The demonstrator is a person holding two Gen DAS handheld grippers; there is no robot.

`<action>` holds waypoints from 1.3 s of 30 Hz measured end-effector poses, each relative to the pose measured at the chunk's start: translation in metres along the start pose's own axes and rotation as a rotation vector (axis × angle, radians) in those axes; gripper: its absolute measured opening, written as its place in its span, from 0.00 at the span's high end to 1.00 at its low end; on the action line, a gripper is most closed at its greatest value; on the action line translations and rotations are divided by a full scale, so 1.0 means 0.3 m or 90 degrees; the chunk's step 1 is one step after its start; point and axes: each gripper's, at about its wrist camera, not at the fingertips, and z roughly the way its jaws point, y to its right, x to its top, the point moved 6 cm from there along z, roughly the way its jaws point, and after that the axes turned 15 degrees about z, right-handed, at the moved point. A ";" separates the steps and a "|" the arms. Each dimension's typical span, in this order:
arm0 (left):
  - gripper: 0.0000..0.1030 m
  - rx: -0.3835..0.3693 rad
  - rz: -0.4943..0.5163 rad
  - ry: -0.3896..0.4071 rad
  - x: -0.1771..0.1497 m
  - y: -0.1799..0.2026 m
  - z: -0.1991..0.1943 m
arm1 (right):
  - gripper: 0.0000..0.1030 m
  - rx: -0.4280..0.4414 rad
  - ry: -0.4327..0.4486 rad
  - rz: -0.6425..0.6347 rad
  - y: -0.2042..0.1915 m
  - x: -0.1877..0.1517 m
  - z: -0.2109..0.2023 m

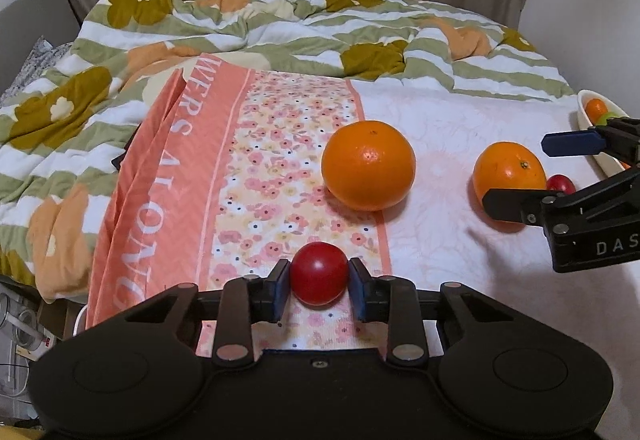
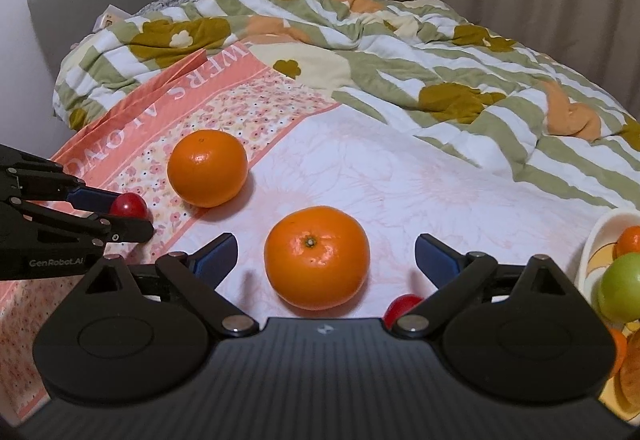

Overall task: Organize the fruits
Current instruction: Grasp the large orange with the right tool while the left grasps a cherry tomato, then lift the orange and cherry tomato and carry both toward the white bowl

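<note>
My left gripper [image 1: 319, 276] is shut on a small red fruit [image 1: 319, 273] just above the floral cloth; it also shows in the right wrist view [image 2: 129, 204]. My right gripper [image 2: 325, 252] is open, its fingers on either side of an orange [image 2: 317, 256], not touching it. This orange shows in the left wrist view [image 1: 509, 175]. A second orange [image 1: 368, 164] lies further left [image 2: 207, 167]. Another small red fruit [image 2: 402, 307] lies beside my right gripper. A white bowl [image 2: 596, 236] at the right holds an orange, a green fruit and others.
A pink floral cloth [image 1: 280, 143] covers the bed surface. A rumpled green, white and orange quilt [image 1: 280, 23] lies behind it. Curtains hang at the back. The bowl's rim [image 1: 585, 107] shows at the right of the left wrist view.
</note>
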 end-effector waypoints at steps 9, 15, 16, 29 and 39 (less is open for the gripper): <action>0.67 -0.003 0.001 0.000 -0.018 -0.008 -0.013 | 0.05 -0.005 -0.015 -0.010 -0.009 -0.001 0.033; 0.67 -0.006 -0.006 0.000 -0.042 -0.020 -0.028 | 0.21 -0.013 -0.021 -0.016 -0.022 -0.002 0.047; 0.67 -0.006 -0.008 0.000 -0.046 -0.021 -0.032 | 0.27 -0.014 -0.026 -0.019 -0.026 -0.004 0.050; 0.67 0.001 -0.030 0.066 -0.044 -0.041 -0.190 | 0.28 -0.028 0.010 0.019 -0.070 -0.003 -0.090; 0.67 -0.021 0.012 0.136 -0.019 0.036 -0.357 | 0.28 -0.091 0.069 0.086 -0.058 -0.028 -0.321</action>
